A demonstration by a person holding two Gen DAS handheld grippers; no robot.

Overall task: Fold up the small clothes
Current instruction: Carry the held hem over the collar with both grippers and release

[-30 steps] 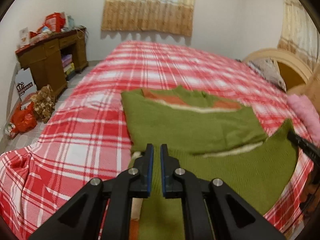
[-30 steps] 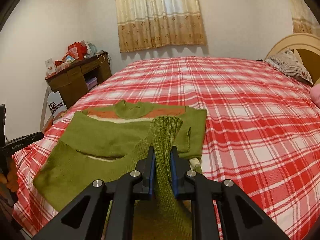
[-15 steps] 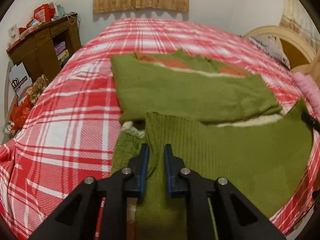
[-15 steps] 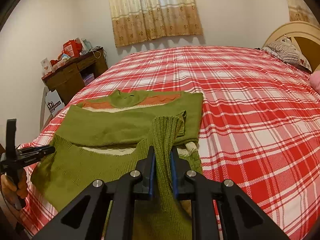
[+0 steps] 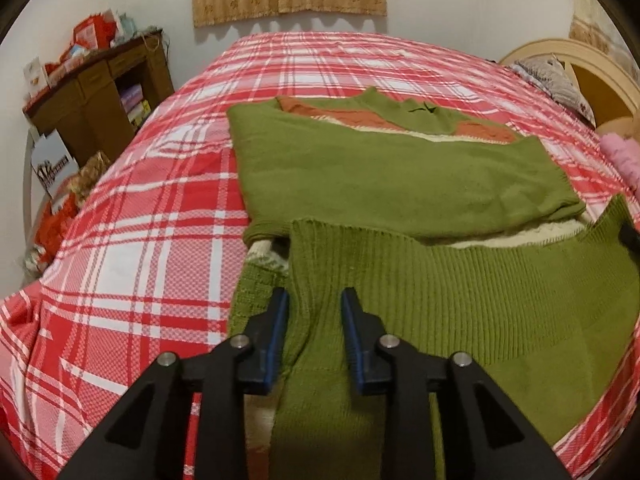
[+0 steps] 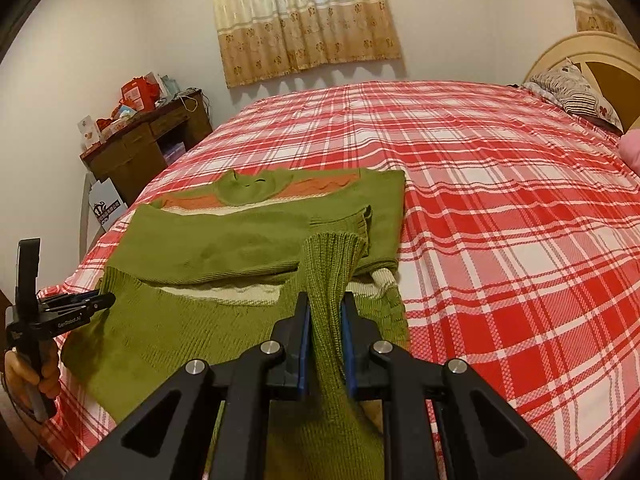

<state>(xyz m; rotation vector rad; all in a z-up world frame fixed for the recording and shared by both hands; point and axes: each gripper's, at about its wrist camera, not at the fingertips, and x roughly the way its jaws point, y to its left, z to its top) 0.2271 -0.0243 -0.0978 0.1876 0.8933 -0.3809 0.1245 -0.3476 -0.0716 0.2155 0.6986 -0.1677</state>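
Left tongs (image 5: 313,312), low centre of the left wrist view: jaws just opened a little, blue pads parted, a ribbed strip of the green sweater (image 5: 384,184) running between them, a gap showing on each side, so not clamped. Same tongs again at the far left edge of the right wrist view (image 6: 102,301), tips at the sweater's left hem corner, gripped from below by a hand (image 6: 30,376).

Right tongs (image 6: 325,316), low centre of the right wrist view: closed on a ribbed green fold of the hem, pads pressing both sides, the knit rising between them as a narrow raised ridge. Only a dark tip of these tongs at the right edge of the left wrist view.

Sweater spread on the bed (image 6: 500,208), in the left half of the right wrist view and the centre to right of the left wrist view. Collar toward the top of the frame, with an orange band and a cream stripe below it. A folded green panel across the middle; ribbed hem nearest the cameras, lifted over a cream edge.

Red and white plaid cover beneath. Wooden bench (image 5: 96,100) with red packages at upper left, curtain (image 6: 304,16) at top centre, patterned pillow (image 6: 576,92) at upper right.
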